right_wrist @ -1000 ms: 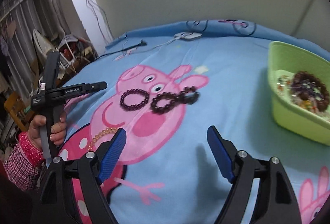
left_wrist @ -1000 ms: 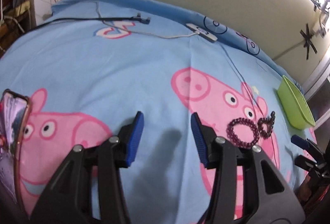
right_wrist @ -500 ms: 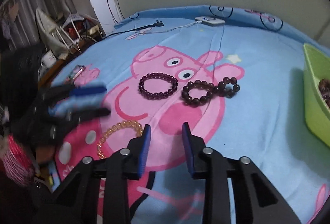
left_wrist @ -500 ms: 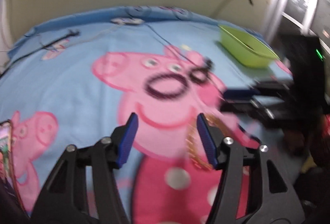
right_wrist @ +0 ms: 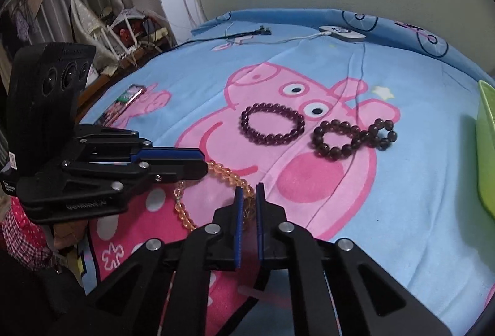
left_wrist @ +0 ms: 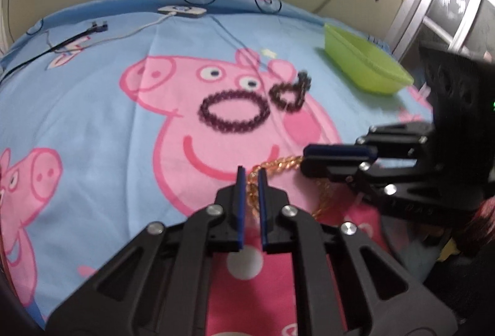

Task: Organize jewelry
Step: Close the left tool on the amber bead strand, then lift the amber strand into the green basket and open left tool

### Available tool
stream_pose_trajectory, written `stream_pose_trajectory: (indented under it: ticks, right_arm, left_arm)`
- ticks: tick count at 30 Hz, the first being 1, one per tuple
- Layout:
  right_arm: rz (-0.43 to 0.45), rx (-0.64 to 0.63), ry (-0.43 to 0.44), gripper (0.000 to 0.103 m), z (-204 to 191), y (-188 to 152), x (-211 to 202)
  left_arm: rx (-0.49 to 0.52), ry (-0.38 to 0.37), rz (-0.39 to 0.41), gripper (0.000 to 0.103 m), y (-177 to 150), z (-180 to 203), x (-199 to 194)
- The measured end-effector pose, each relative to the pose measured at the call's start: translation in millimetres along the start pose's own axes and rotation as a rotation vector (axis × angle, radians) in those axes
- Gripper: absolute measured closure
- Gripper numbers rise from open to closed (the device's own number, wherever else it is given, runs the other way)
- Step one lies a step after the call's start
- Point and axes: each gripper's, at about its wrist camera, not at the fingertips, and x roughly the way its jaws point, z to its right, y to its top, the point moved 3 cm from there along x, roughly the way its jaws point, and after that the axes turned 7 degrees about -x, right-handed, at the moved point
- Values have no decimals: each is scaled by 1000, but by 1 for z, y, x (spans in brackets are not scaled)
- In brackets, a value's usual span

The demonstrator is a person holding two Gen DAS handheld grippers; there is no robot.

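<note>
An amber bead bracelet (right_wrist: 216,172) lies on the Peppa Pig sheet; it also shows in the left wrist view (left_wrist: 278,165). My left gripper (left_wrist: 252,178) is shut on its near-left side. My right gripper (right_wrist: 249,192) is shut on its right side. Each gripper shows in the other's view, the left one (right_wrist: 173,162) and the right one (left_wrist: 337,158). A dark purple bracelet (right_wrist: 272,124) and a twisted dark brown bracelet (right_wrist: 352,134) lie farther out. They also show in the left wrist view, the purple (left_wrist: 233,116) and the brown (left_wrist: 290,94).
A green basket (left_wrist: 365,63) stands at the right of the bed; its rim (right_wrist: 485,144) shows in the right view. A phone (right_wrist: 123,102) lies at the left edge. A white charger (right_wrist: 342,34) and cables lie near the far wall.
Both grippers moved in over the amber bracelet and closed on it from opposite sides; a second ago both were open and apart.
</note>
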Motion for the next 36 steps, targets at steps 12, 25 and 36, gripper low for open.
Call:
stream_pose_trajectory:
  ticks: [12, 25, 36]
  right_arm:
    - [164, 122, 15, 103, 32, 14, -47]
    - [137, 136, 120, 103, 23, 6, -42]
    - [176, 224, 196, 103, 31, 6, -47]
  left_arm:
    - [25, -128, 77, 96, 37, 40, -17]
    - [-34, -109, 77, 96, 35, 20, -22]
    - [-13, -130, 122, 96, 49, 24, -39]
